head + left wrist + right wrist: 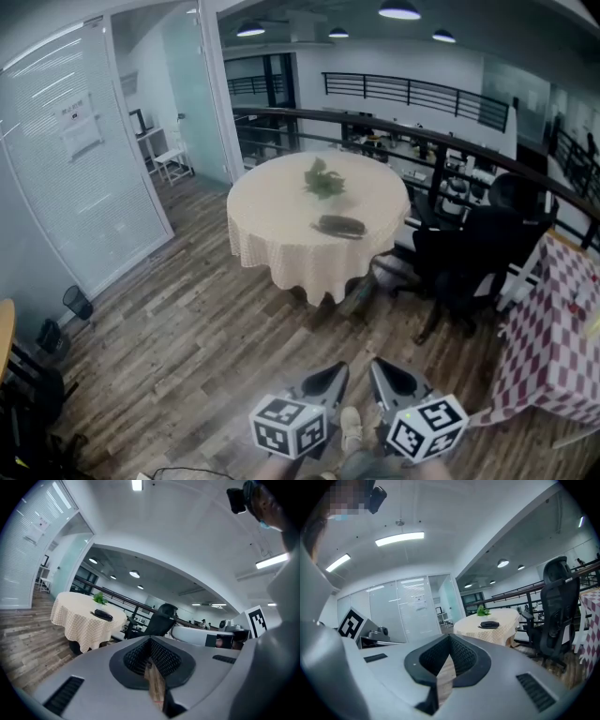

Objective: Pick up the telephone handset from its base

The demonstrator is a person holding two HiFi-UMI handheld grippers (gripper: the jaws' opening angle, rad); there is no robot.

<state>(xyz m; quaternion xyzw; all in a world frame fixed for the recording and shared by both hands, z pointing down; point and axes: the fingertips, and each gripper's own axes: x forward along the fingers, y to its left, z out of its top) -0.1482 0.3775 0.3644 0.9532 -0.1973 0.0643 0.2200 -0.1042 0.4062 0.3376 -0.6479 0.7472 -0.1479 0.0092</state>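
Note:
A dark telephone lies on a round table draped in a cream checked cloth, far ahead of me across the wooden floor. Its handset rests on the base. It also shows small in the left gripper view as the telephone and in the right gripper view as the telephone. My left gripper and right gripper sit side by side at the bottom of the head view, both shut with nothing in them, pointing towards the table. The left gripper and right gripper show only a sliver of floor between their pads.
A small green plant stands behind the telephone. A black office chair sits right of the round table, and a red checked table is nearer on the right. Glass walls line the left; a dark railing runs behind.

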